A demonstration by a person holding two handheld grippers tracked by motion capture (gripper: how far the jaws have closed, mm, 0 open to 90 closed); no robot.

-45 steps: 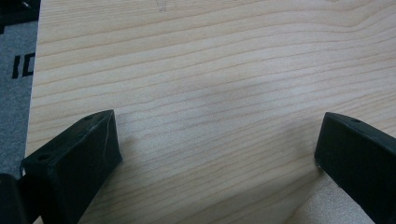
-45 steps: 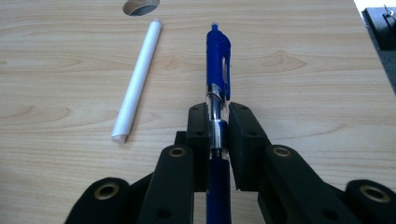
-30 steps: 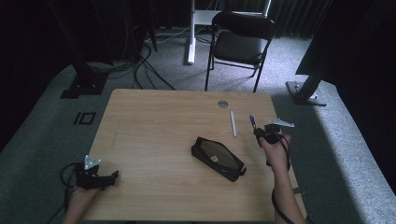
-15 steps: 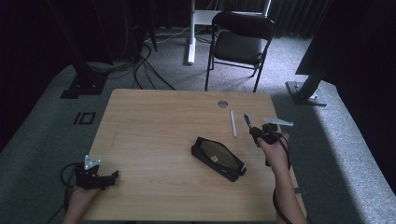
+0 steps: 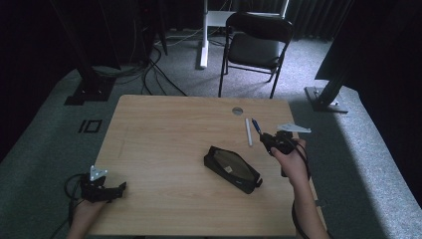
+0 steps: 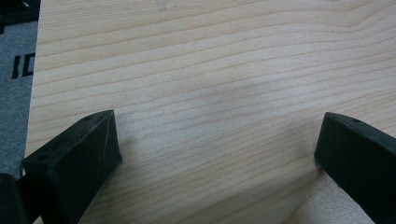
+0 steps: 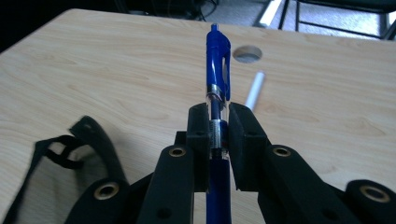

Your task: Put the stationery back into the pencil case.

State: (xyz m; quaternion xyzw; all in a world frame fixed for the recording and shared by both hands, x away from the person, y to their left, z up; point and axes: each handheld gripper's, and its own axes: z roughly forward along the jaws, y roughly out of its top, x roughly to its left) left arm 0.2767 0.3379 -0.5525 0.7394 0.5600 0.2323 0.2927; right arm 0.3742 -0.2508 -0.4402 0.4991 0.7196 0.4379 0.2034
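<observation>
I've got the blue pen (image 7: 218, 65) clamped in my right hand-held gripper (image 7: 218, 122), the two pads pressed tight on its barrel just below the clip, and the pen runs straight out ahead of the jaws with its clicker end pointing away from me. From above, my right hand-held gripper (image 5: 271, 141) is up off the bench (image 5: 164, 139) near its right edge, with the pen (image 5: 256, 125) sticking out toward the far side. So the pick-up is done, I reckon, and the carry is the step in hand. The black pencil case (image 5: 232, 169) lies near the middle of the bench, just to the left of my right hand and a little nearer to me; its strap loop (image 7: 70, 140) shows at the lower left of the right gripper view. Whether its zip is open I can't quite tell from here. The next move, as I judge it, calls for swinging the pen across to the case and lining it up lengthways with the opening before I let go. A white pen or stick (image 5: 248, 131) lies flat on the bench just beside the blue one, untouched. My left hand-held gripper (image 5: 110, 191) rests at the near left corner, jaws spread wide over bare wood, holding nothing
</observation>
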